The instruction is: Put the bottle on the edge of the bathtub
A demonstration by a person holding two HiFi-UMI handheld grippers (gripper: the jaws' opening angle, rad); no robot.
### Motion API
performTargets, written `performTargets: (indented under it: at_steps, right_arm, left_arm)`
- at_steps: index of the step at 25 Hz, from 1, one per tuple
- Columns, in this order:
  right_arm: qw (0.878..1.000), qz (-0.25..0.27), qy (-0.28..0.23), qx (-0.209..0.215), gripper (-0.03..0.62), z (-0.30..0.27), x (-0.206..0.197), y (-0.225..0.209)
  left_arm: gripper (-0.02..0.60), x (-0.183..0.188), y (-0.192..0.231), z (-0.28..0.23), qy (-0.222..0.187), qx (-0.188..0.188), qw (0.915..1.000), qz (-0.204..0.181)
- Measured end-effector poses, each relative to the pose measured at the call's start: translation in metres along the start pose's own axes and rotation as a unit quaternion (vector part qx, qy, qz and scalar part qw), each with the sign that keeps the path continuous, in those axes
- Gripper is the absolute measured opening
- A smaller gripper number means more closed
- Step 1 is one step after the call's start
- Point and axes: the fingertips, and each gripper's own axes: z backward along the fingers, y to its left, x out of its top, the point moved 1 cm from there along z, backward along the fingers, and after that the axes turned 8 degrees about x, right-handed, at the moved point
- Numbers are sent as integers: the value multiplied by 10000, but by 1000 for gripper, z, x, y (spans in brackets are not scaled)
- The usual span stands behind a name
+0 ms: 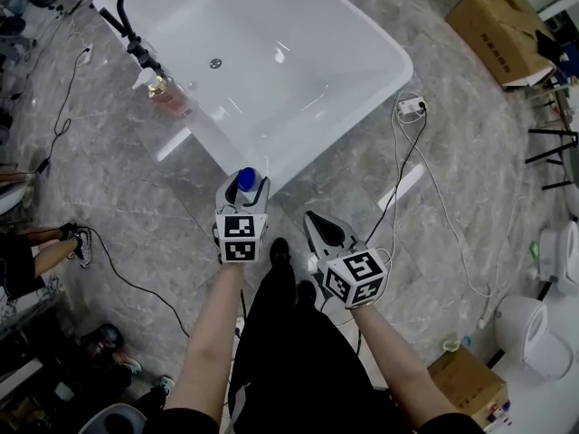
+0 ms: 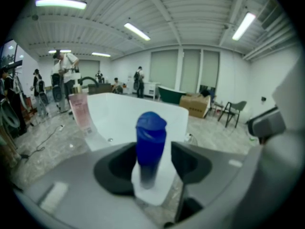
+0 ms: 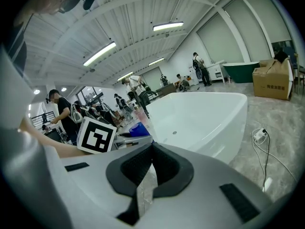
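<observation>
The bottle [image 1: 245,178] has a blue cap and a pale body, and it stands upright at the near rim of the white bathtub [image 1: 362,34]. My left gripper [image 1: 244,188] is open around it. In the left gripper view the bottle [image 2: 151,137] stands between the two pads, with a narrow gap showing on its right side. My right gripper [image 1: 318,227] hangs shut and empty over the floor, to the right of the left one and short of the tub. In its own view the jaws [image 3: 151,149] meet with nothing between them.
A pink bottle [image 1: 172,98] stands on the tub's left rim by the black faucet [image 1: 136,12]. A power strip [image 1: 412,108] with cables lies on the floor to the right. Cardboard boxes [image 1: 502,25] and toilets [image 1: 534,333] stand further right. People stand beyond the tub.
</observation>
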Motion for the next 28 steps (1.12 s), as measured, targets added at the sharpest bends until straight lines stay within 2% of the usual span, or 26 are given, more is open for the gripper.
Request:
performTargets:
  at_steps: [6,11,16,28]
  right_arm:
    - [10000,53,-77,25,2,13,1,6]
    - [9998,121,-127,68,2,28,-3,14]
    - [9995,211,-204,127,2,42,-5,26]
    - [9975,536,-425,198,2,82,-6,50]
  left_arm:
    - [233,-3,-1,19,10,223,9997,-22]
    - [233,-9,3,39,-13,474,9988,146]
    - [229,-11,0,65,-81,520,9983,250]
    - [115,-8,-15,141,-378,715,9960,378]
